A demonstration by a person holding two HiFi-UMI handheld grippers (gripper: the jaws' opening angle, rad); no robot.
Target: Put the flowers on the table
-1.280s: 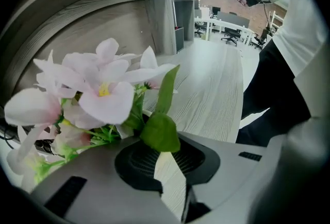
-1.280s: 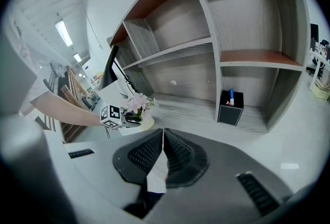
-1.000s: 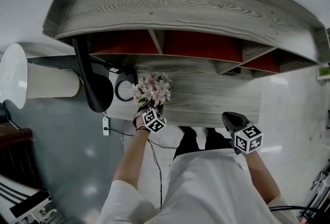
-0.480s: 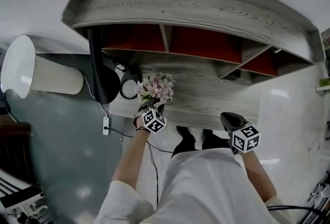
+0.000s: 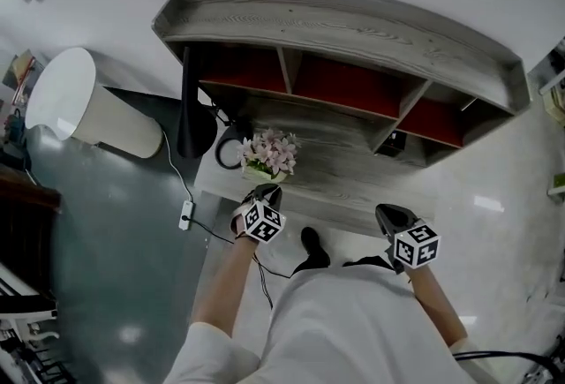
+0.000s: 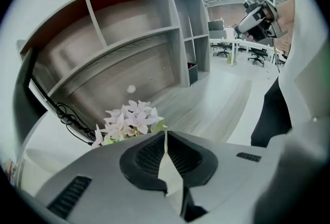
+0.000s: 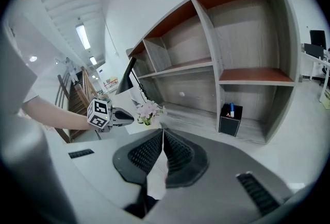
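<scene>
The right hand-held gripper [image 7: 162, 131] is grey with black ribbed pads. Ahead of it, the worktop [image 7: 197, 115] is pale grey woodgrain. The flowers [image 7: 148, 109] are pink-white with green leaves. The shelf unit [image 5: 335, 16] has rust-red inner panels.

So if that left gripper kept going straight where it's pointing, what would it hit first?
Most likely the flowers, standing on the table just ahead of the left gripper, slightly left of centre. Its jaws are closing with nothing between them. Depth is hard to judge.
</scene>
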